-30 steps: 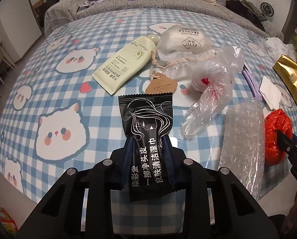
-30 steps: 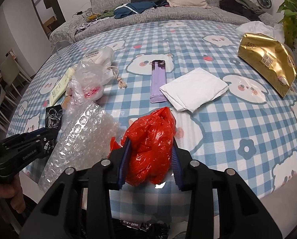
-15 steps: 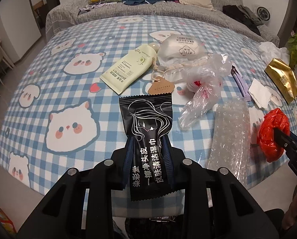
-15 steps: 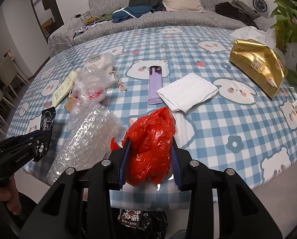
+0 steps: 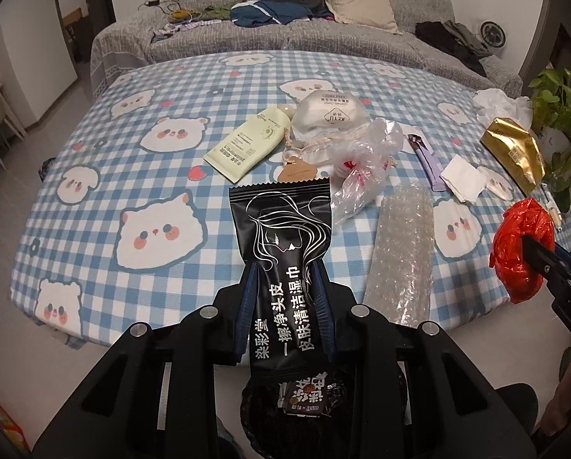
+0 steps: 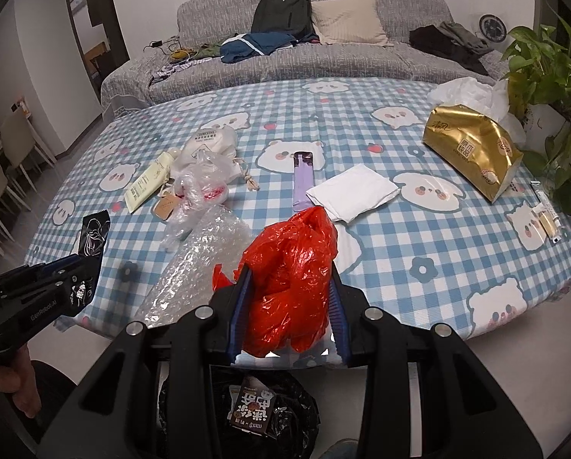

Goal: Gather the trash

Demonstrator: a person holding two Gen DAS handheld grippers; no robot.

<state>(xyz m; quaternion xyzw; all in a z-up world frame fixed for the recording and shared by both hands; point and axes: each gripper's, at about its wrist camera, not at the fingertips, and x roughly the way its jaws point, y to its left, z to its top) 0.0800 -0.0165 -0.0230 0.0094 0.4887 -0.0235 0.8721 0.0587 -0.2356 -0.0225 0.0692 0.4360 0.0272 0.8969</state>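
1. Left wrist view: the left gripper (image 5: pixel 285 287) has its jaws clenched on a black wet-wipe packet (image 5: pixel 283 252), held off the counter (image 5: pixel 94 199) edge, above the black bin bag (image 5: pixel 323 401).
2. Right gripper (image 6: pixel 291 298) grasps a red plastic bag (image 6: pixel 293 279), likewise over the bin bag.
3. Step in hand looks like disposal; next, lower both and release.

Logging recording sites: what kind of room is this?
Likely a home living room: a grey sofa strewn with clothes, a potted plant, and a table under a cartoon checked cloth.
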